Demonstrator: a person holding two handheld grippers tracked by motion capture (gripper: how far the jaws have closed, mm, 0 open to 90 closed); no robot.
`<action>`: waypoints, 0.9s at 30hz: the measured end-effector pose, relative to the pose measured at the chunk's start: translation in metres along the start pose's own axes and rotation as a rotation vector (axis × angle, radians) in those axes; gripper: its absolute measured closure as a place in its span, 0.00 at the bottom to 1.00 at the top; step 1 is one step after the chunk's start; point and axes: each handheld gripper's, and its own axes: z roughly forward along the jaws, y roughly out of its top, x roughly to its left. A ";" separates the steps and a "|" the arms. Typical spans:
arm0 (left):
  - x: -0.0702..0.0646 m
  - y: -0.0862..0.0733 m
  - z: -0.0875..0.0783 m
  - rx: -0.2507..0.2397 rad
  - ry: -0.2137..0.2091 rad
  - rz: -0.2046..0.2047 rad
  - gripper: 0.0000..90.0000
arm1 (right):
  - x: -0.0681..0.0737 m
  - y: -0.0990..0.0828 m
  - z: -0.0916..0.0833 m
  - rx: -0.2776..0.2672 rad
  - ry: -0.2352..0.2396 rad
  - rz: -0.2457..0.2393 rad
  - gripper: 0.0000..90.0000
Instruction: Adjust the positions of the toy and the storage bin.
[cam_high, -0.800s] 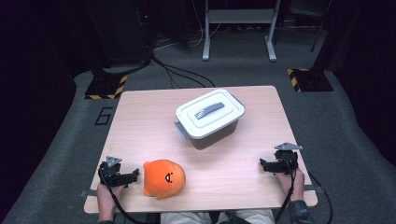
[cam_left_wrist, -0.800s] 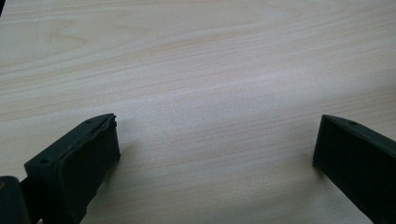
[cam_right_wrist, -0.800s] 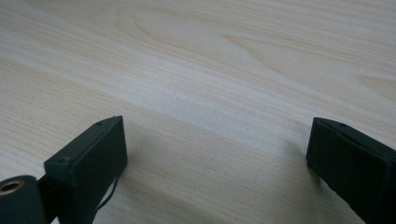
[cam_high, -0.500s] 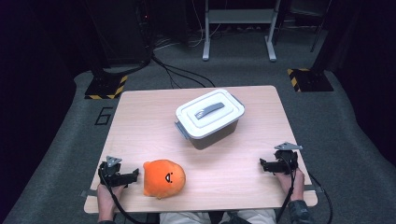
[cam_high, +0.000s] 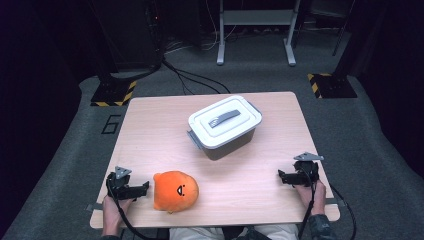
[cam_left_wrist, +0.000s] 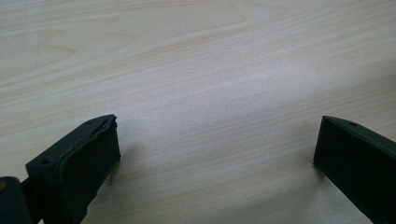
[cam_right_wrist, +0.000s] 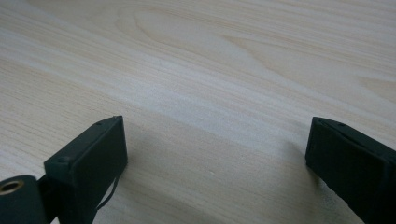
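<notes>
Orange plush toy (cam_high: 175, 190) sits at the near left of the tabletop (cam_high: 150, 135), just right of my left hand-held gripper (cam_high: 142, 189), whose jaws stand wide with nothing between them. My right hand-held gripper (cam_high: 282, 176) rests near right, equally released. To grasp well, I should straddle the soft body squarely, then lift toward the lidded white box (cam_high: 225, 125) farther off.

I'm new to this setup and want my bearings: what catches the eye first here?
A round orange plush toy with a small face lies near the front left of the pale wooden table, just beside the open left gripper. A white lidded plastic box with a grey handle sits mid-table. The right gripper rests open at the front right.
</notes>
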 end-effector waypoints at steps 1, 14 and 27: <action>0.000 0.000 0.000 0.000 0.000 0.000 0.00 | 0.000 0.000 0.000 0.000 0.000 0.000 0.05; -0.004 0.030 -0.042 -0.073 -0.064 0.097 0.00 | 0.000 0.000 0.000 0.005 0.001 -0.002 0.05; -0.034 0.056 -0.073 -0.158 -0.191 0.183 0.00 | 0.000 0.000 0.000 0.004 0.000 -0.004 0.05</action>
